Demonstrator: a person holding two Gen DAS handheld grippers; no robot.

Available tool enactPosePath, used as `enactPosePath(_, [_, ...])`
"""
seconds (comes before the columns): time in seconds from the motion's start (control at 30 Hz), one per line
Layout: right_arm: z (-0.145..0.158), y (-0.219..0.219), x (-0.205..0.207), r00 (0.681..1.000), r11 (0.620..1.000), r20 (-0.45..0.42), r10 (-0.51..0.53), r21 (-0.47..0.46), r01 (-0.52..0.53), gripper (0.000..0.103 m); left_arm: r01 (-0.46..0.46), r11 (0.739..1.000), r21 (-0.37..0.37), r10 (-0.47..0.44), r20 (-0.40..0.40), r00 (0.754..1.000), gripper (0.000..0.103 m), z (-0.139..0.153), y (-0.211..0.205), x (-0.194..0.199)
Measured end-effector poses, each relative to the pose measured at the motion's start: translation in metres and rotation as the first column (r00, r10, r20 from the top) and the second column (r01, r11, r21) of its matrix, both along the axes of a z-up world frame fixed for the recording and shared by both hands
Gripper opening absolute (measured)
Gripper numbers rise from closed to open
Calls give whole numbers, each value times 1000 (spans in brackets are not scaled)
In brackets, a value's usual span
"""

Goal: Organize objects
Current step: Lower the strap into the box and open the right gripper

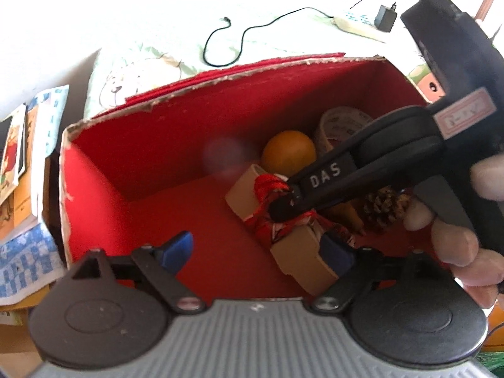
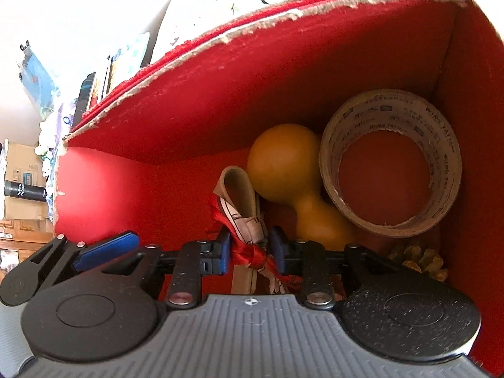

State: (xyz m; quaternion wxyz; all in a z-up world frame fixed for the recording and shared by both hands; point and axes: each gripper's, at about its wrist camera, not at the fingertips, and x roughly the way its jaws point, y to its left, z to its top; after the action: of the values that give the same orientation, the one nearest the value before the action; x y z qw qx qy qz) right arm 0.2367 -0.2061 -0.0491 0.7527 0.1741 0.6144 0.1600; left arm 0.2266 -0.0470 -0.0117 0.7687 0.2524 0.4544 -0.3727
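**Right gripper lowers the ribbon-tied bundle into the red box**

We start at the right gripper [image 2: 249, 253]. Its 2 blue pads are drawn close together and clamp the knot of red ribbon [image 2: 252, 256] that ties the tan bundle [image 2: 239, 189]. We judge the knot was chosen as the grip point because it is the narrowest, firmest part of the item. In the left wrist view the same gripper [image 1: 285, 203] reaches down into the box from the right, pinching the ribbon on top of the bundle [image 1: 296, 249].

The left gripper [image 1: 255, 252] is spread wide and holds nothing. Its left pad [image 1: 176, 249] hangs over the bare red floor; its right pad sits just beside the near end of the bundle. We judge it stands by to steady or guide.

The bundle lies inside the red box [image 2: 176, 116], near the middle of the floor, running from the near wall toward the far wall. Behind it, toward the far right corner, rest an orange gourd [image 2: 283, 163] and a tape roll [image 2: 390, 167], touching each other. A pine cone [image 2: 419, 261] sits by the right wall.

We cannot tell whether the bundle already rests fully on the floor. If it does, releasing the grip looks like the next step.
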Motion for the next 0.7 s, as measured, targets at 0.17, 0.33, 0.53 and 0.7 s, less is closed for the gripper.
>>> enactPosePath(0.17, [2,-7,-6,1000,1000,23,-21,1,21,30,-5,1000,22,4,48,999,91,3,-4,-4])
enactPosePath(0.33, [4,-13,-13,998,999,55,-28,20,26,30,62,997,48,-67,126,990,92,8,-8,-7])
enactPosePath(0.53, [10,-9,-11,994,998,96,-43,46,39,31,68,995,72,-80,184,980,93,6,-15,-3])
enactPosePath(0.7, [16,-3,-10,985,996,154,-71,72,60,31,47,995,89,-66,223,973,94,2,-22,2])
